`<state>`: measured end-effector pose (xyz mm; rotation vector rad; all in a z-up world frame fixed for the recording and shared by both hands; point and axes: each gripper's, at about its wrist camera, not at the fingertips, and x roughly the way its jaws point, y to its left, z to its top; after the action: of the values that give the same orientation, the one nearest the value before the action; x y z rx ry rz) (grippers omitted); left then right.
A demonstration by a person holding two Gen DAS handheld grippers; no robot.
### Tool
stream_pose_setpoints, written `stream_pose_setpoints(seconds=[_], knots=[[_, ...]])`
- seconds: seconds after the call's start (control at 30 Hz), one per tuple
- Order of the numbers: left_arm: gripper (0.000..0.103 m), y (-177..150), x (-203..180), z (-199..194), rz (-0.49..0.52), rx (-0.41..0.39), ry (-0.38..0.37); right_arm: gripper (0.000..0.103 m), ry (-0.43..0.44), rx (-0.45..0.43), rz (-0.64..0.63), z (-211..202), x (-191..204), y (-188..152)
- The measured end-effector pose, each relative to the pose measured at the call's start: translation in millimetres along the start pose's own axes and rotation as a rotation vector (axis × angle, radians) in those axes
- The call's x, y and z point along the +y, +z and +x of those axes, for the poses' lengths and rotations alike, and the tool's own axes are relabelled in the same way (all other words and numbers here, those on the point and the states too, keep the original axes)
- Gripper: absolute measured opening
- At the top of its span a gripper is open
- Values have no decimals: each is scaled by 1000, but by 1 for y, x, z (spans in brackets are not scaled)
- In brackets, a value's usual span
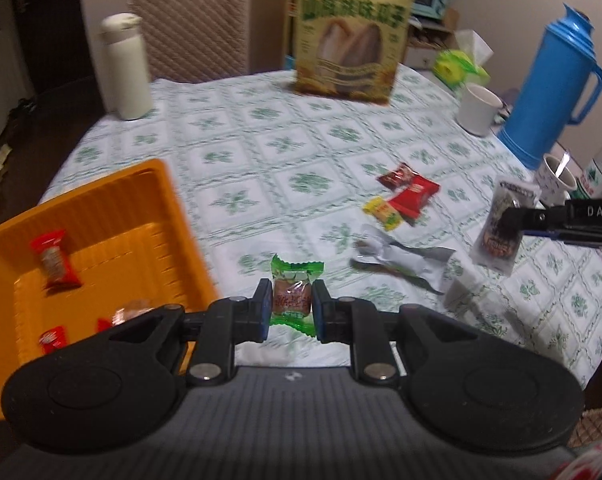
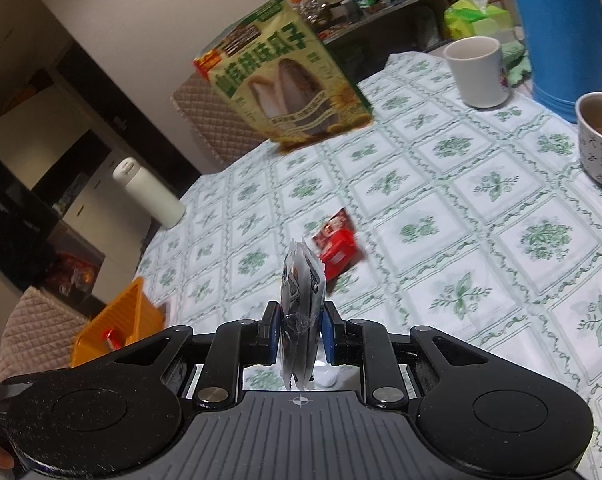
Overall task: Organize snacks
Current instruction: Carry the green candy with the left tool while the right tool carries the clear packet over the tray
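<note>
My left gripper [image 1: 292,303] is shut on a green-wrapped candy [image 1: 293,294], held just right of the orange tray [image 1: 101,196]. The tray holds a few red-wrapped snacks [image 1: 55,258]. My right gripper [image 2: 301,330] is shut on a clear grey-printed snack packet [image 2: 303,292], which also shows in the left wrist view [image 1: 501,224] above the table's right side. Red and yellow snack packets [image 1: 405,196] and a torn white wrapper [image 1: 401,258] lie on the tablecloth. The red packets [image 2: 335,246] show ahead of the right gripper, and the tray [image 2: 117,328] lies to its left.
A large sunflower-seed box [image 1: 349,40] stands at the table's far side. A white bottle [image 1: 125,66] stands far left. A blue thermos [image 1: 557,88], a white mug [image 1: 479,108] and a patterned cup with a spoon [image 2: 601,140] stand at the right. A quilted chair [image 1: 193,20] stands behind.
</note>
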<state>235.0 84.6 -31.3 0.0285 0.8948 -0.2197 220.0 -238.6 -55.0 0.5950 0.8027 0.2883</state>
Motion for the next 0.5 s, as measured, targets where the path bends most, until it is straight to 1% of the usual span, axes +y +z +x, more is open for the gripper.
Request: stream_pose_setpoints(seconds=[0.23,0.5], knots=[[19,-16,33,-28,-77,-16,79,22,64,67,-51,7,29,-9],[19,-34,74,-48,-165,-25,175,22,167,152,-133,28,78,-24]])
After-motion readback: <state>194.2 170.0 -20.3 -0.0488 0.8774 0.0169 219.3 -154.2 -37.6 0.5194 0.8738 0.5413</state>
